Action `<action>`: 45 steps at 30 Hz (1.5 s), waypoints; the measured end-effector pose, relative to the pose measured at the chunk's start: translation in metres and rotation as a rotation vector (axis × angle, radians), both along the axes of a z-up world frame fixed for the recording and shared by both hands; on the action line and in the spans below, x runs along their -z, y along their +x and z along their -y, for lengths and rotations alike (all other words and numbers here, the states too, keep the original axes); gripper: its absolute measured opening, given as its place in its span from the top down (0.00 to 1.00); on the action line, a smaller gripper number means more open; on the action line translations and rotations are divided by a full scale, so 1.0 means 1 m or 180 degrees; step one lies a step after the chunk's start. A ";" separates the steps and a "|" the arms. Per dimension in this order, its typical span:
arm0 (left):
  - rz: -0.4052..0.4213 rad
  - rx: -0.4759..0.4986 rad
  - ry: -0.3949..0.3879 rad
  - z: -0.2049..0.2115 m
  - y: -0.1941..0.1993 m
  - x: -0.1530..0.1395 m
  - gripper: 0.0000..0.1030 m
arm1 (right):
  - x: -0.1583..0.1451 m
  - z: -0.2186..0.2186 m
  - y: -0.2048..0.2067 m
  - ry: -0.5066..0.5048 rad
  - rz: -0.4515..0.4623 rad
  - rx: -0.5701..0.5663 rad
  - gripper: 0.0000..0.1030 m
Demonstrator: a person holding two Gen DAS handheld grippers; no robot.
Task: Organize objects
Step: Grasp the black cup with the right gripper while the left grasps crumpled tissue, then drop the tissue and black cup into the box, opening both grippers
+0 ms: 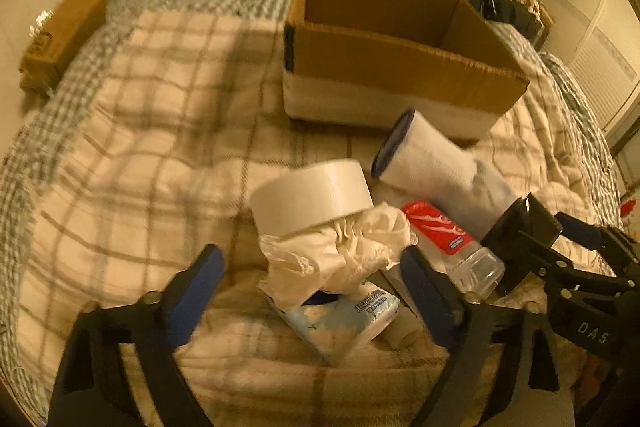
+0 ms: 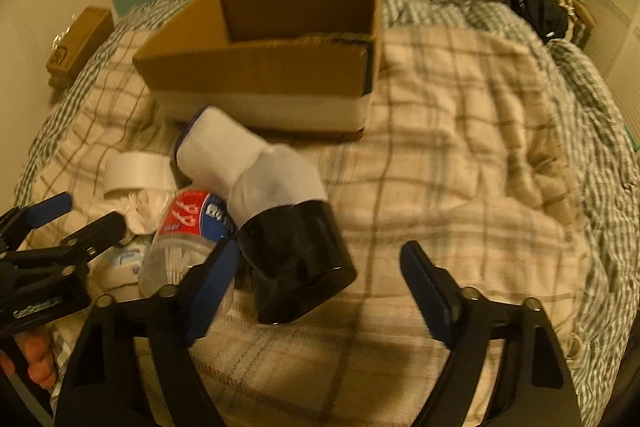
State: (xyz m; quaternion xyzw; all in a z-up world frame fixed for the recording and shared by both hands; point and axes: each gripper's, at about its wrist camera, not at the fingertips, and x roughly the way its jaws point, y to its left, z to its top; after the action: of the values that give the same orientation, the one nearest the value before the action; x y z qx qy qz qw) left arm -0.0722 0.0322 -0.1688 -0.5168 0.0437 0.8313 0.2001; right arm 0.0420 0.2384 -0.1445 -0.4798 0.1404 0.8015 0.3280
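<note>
Straddling the crumpled tissue atop the pile on the bed, the released left gripper should, I judge, close gently before lifting it to the cardboard box, while the right gripper hangs spread beside the black cylinder.

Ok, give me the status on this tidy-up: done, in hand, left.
Done: nothing visible; the cardboard box looks empty as far as its inside shows. In hand: nothing; the left tool is open around the crumpled bag, the right tool open near the black-and-white object. Left: tape roll, bottle, tissue pack, all on the blanket.
</note>
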 end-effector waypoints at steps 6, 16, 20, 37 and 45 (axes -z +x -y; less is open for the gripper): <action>0.0259 0.0108 0.0124 0.000 -0.002 0.012 0.61 | 0.009 0.006 -0.007 -0.0075 0.0104 -0.0149 0.48; -0.0074 0.0171 0.0201 0.012 0.017 -0.025 0.91 | -0.024 0.028 -0.001 0.0228 0.0044 -0.0214 0.70; -0.0256 0.0206 0.0220 0.015 0.028 -0.049 0.91 | -0.042 0.038 0.004 0.0354 -0.0020 -0.0208 0.70; -0.0845 0.0332 0.0612 -0.014 -0.021 -0.156 0.92 | -0.153 0.032 -0.027 0.0859 -0.0572 -0.0386 0.72; -0.0922 0.0376 0.0618 -0.059 -0.088 -0.154 0.92 | -0.164 -0.032 -0.084 0.0773 -0.0726 -0.0359 0.72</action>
State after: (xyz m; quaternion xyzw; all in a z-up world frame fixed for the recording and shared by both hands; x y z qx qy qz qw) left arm -0.1601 0.0913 -0.0147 -0.3665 0.0218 0.8841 0.2892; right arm -0.0419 0.2705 0.0194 -0.3497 0.0517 0.8790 0.3199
